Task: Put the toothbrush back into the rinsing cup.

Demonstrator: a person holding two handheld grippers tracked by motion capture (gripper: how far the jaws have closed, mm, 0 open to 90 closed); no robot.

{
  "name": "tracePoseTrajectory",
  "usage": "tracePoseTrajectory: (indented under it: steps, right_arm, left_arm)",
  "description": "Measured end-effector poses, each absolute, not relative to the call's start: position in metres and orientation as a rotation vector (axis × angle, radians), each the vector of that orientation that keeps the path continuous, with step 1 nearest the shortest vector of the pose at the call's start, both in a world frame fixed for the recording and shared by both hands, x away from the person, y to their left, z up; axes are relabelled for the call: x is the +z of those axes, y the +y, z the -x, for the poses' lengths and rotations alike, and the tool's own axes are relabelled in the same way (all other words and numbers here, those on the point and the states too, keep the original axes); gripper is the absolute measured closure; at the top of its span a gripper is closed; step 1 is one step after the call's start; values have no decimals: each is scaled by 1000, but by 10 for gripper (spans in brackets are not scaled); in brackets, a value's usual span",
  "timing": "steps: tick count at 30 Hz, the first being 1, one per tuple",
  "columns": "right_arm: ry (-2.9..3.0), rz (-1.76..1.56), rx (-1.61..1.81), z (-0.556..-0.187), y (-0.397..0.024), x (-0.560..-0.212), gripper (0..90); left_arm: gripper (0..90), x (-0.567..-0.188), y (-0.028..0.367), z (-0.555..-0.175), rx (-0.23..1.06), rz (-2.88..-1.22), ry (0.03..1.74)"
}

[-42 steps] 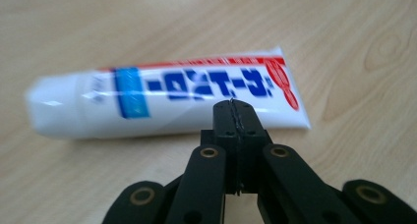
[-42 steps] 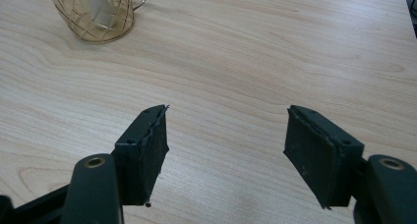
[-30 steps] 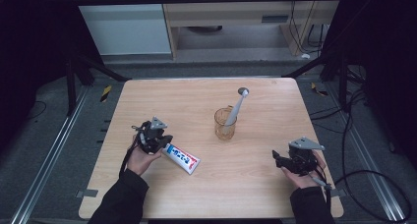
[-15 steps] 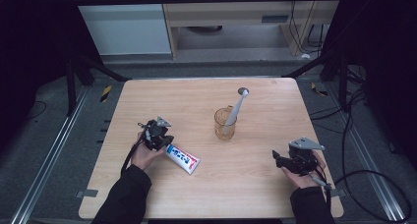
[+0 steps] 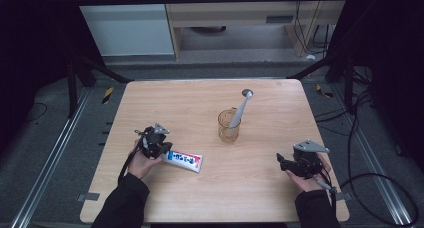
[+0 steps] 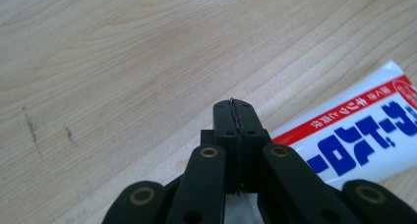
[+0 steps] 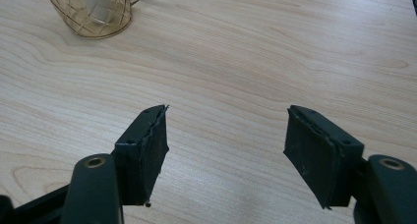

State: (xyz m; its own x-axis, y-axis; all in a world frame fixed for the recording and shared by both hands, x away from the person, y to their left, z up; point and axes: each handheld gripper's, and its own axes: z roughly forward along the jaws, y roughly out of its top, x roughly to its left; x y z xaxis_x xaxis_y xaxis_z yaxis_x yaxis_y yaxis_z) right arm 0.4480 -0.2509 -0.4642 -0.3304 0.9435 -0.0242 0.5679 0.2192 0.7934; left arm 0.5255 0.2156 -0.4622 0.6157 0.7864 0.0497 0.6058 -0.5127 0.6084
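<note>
A white toothpaste tube [image 5: 184,160] with blue and red print lies on the wooden table [image 5: 200,103] at the front left. My left gripper [image 5: 167,149] is right at the tube's left end. In the left gripper view its jaws [image 6: 233,106] are pressed together with nothing between them, and the tube [image 6: 364,140] lies under and to the right of them. An amber glass cup [image 5: 228,127] stands mid-table with a pale long-handled tool [image 5: 241,109] leaning in it. My right gripper [image 5: 281,162] rests at the front right, open and empty [image 7: 226,135], pointing toward the cup [image 7: 93,13].
The table's front edge [image 5: 215,221] lies just behind both hands. Dark floor, metal rails and cables surround the table, and a low shelf unit [image 5: 240,23] stands beyond its far edge.
The left gripper has shifted very slightly beside the tube. The right gripper, cup and tube have not moved.
</note>
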Motion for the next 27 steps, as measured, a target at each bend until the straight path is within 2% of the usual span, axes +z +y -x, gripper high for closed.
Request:
tracePoseTrajectory:
  steps: [27]
  right_arm:
    - [1975, -1393, 956, -447, -254, -463, 326]
  left_arm:
    - [897, -460, 226, -475, 421, -2285, 1084]
